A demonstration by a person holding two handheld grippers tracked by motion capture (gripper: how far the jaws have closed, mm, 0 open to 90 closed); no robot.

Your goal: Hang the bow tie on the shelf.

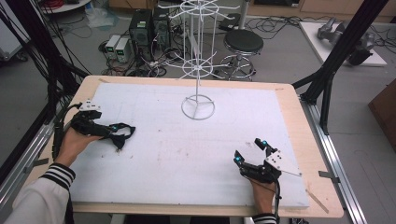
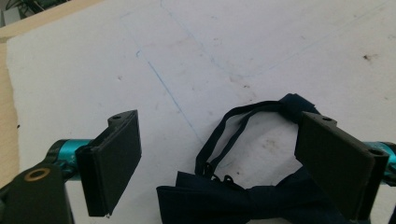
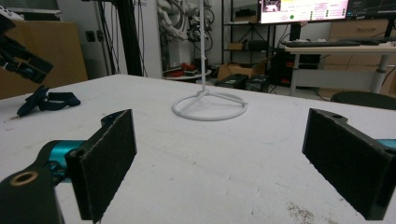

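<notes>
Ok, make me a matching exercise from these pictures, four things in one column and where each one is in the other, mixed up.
Things:
1. bow tie
2. white wire stand
3. right gripper
4. black stool

Places:
A. on the floor beyond the table's far edge
B. near the table's front right corner, jaws apart
C. at the left gripper, on the white sheet's left side
D. on the white sheet, toward the far middle

Pairs: 1-C, 2-D, 3-B, 4-A
</notes>
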